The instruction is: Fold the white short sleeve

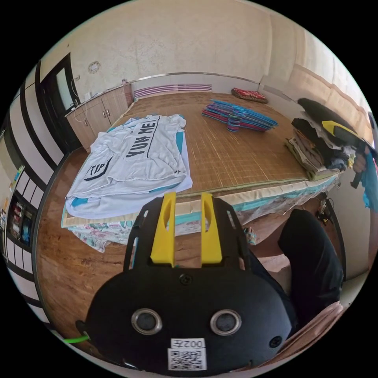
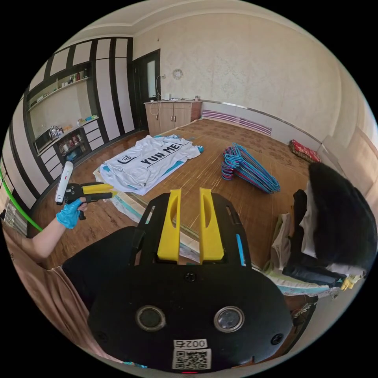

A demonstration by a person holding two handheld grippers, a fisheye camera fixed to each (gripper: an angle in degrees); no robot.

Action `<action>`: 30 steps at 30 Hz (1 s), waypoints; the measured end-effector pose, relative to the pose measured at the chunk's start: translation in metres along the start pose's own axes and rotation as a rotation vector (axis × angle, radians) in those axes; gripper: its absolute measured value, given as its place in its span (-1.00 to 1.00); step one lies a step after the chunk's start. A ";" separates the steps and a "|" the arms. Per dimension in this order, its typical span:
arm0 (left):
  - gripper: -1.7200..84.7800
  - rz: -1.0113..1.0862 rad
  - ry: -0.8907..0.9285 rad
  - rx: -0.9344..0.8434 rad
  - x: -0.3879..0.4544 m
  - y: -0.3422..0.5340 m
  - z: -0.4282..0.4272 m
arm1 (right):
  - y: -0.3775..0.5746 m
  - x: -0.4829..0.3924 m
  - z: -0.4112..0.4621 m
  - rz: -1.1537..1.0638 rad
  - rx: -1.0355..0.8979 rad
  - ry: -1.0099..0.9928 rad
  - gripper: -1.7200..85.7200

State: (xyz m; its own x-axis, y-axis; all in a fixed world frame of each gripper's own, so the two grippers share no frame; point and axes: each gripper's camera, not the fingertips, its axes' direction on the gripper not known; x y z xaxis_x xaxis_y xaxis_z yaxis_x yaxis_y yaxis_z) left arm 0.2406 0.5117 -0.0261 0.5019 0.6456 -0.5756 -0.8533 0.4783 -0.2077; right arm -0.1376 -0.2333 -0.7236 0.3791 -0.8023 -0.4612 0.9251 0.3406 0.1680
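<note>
The white short sleeve shirt (image 1: 134, 157) lies spread flat on the bamboo mat (image 1: 236, 157), ready for folding, while the left gripper (image 1: 188, 201) and right gripper (image 2: 189, 197) hover near it, jaws slightly parted, holding nothing.

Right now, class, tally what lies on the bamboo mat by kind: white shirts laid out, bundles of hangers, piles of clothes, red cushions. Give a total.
White shirts laid out flat: 1
Bundles of hangers: 1
Piles of clothes: 1
Red cushions: 1
Total: 4
</note>
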 end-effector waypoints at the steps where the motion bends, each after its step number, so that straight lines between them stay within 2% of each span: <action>1: -0.79 0.012 0.006 -0.009 -0.003 -0.006 0.014 | -0.001 0.001 0.013 -0.002 -0.003 -0.001 -0.78; 17: -0.82 0.071 0.001 -0.059 -0.021 -0.071 0.145 | 0.000 -0.029 0.177 -0.024 -0.092 -0.095 -0.78; 25: -0.94 0.072 0.017 -0.059 -0.034 -0.084 0.160 | -0.007 -0.040 0.224 -0.054 -0.130 -0.077 -0.78; 30: -0.99 0.046 0.047 0.000 -0.047 -0.085 0.142 | -0.012 -0.040 0.239 -0.041 -0.137 -0.100 -0.78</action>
State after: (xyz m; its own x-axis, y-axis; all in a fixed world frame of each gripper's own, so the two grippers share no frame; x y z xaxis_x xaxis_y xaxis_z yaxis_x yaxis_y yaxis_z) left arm 0.3096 0.5250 0.1306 0.4551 0.6380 -0.6212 -0.8752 0.4490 -0.1801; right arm -0.1580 -0.3227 -0.4991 0.3475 -0.8592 -0.3755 0.9308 0.3645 0.0274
